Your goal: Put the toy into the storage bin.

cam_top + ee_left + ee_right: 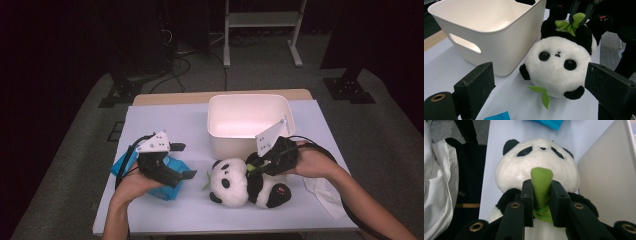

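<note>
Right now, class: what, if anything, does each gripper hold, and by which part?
The right gripper pinches the plush panda by its green bamboo stalk, at the chest. The left gripper holds nothing, its fingers spread open.

A plush panda (235, 182) — round white head, black ears, eye patches and limbs — lies on its back on the desk (165, 120), near and right of centre, head to the left. A green bamboo piece (541, 187) on its chest stands up — pinched between two jaws.
</note>
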Demonstrator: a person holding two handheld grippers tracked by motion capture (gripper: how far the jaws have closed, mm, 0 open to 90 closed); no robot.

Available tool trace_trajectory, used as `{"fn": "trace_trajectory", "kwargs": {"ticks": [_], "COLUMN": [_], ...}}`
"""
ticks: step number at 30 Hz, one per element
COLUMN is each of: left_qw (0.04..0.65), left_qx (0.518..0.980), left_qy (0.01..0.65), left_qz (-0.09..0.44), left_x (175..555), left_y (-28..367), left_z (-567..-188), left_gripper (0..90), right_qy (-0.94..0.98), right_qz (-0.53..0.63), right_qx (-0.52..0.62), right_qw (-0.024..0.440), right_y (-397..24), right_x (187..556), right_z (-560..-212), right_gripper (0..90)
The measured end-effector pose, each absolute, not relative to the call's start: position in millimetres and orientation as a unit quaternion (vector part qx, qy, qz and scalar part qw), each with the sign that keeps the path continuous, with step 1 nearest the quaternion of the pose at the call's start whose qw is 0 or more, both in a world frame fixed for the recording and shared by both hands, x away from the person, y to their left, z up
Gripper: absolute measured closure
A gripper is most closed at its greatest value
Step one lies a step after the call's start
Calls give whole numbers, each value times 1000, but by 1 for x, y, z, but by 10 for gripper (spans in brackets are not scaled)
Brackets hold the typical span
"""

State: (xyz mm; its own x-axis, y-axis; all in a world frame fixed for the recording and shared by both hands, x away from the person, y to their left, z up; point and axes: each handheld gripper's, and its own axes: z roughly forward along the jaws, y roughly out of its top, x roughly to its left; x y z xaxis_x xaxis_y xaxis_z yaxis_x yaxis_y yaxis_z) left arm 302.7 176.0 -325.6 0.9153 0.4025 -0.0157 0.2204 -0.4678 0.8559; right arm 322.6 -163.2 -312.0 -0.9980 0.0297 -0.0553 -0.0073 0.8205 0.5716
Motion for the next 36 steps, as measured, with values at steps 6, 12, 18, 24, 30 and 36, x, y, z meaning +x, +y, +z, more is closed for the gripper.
{"fn": "trace_trajectory", "kwargs": {"ticks": [6, 12, 18, 24, 30, 36], "left_qw": [481, 485, 488, 490, 492, 492], "left_qx": [852, 849, 846, 844, 841, 840], "left_qy": [184, 189, 191, 195, 203, 211], "left_qz": [96, 97, 97, 97, 95, 94], "left_x": [303, 304, 305, 306, 308, 310], "left_y": [178, 182, 183, 187, 192, 197], "left_z": [-325, -325, -325, -326, -327, -329], "left_gripper": [80, 80, 80, 80, 80, 80], "right_qy": [951, 950, 948, 945, 943, 941], "right_qz": [309, 313, 317, 326, 332, 335], "right_qx": [6, 8, 5, 0, -9, -15], "right_qw": [18, 14, 19, 27, 35, 48], "right_y": [-165, -167, -169, -172, -174, -173], "right_x": [325, 326, 325, 323, 322, 323], "right_z": [-305, -296, -279, -256, -229, -201], "right_gripper": [760, 761, 761, 762, 761, 761]}}
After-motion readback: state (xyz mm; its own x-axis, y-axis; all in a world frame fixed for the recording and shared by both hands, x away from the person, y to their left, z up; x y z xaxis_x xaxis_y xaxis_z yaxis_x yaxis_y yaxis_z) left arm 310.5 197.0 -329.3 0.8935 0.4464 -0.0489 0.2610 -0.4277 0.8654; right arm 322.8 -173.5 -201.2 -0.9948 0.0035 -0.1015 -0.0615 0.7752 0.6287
